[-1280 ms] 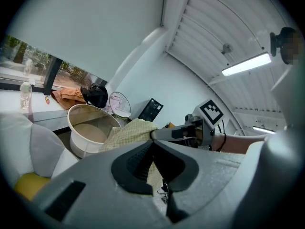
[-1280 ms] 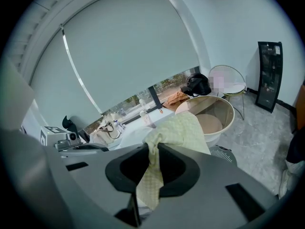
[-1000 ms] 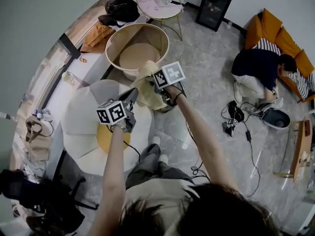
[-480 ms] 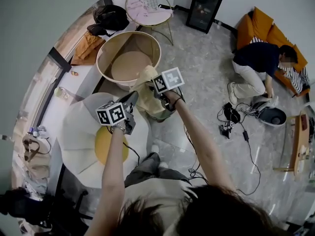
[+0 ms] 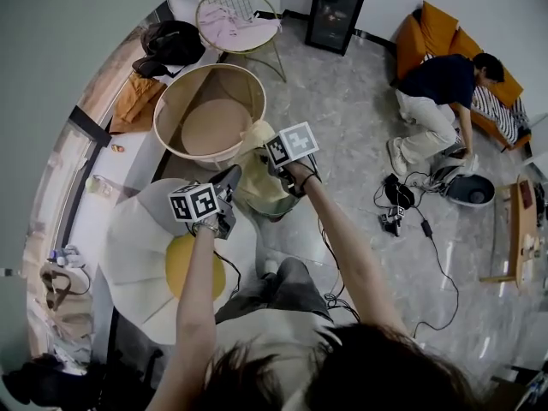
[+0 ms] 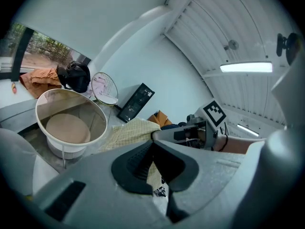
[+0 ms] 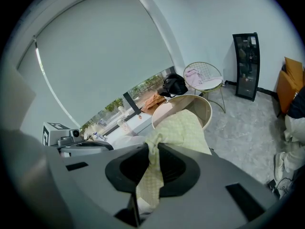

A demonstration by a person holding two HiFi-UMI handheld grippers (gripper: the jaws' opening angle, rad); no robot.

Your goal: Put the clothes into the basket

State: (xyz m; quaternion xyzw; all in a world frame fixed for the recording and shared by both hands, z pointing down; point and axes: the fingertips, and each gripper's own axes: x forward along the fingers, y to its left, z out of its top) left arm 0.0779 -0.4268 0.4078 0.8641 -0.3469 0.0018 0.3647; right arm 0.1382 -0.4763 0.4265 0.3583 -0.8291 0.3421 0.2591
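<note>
A pale yellow checked cloth (image 5: 261, 182) hangs from my right gripper (image 5: 265, 151), which is shut on its bunched top (image 7: 153, 149). It dangles just right of the round beige basket (image 5: 208, 67), whose floor shows bare. In the right gripper view the basket (image 7: 206, 111) stands behind the cloth. My left gripper (image 5: 233, 176) is close beside the cloth on its left, jaws shut together (image 6: 152, 146) with nothing pinched. Beyond those jaws, the cloth (image 6: 128, 130) hangs from the right gripper (image 6: 159, 135), with the basket (image 6: 43, 99) to the left.
A wire chair holding pink clothes (image 5: 235, 24), a black bag (image 5: 171, 39) and an orange garment (image 5: 137, 101) lie beyond the basket by the window. A white and yellow flower-shaped mat (image 5: 163, 255) is under my left arm. A person (image 5: 437, 92) sits on the floor near cables (image 5: 394, 217).
Both grippers and the hanging cloth kept their grip and spacing while travelling together. The basket has slid down and left in the head view, nearer to the left gripper.
</note>
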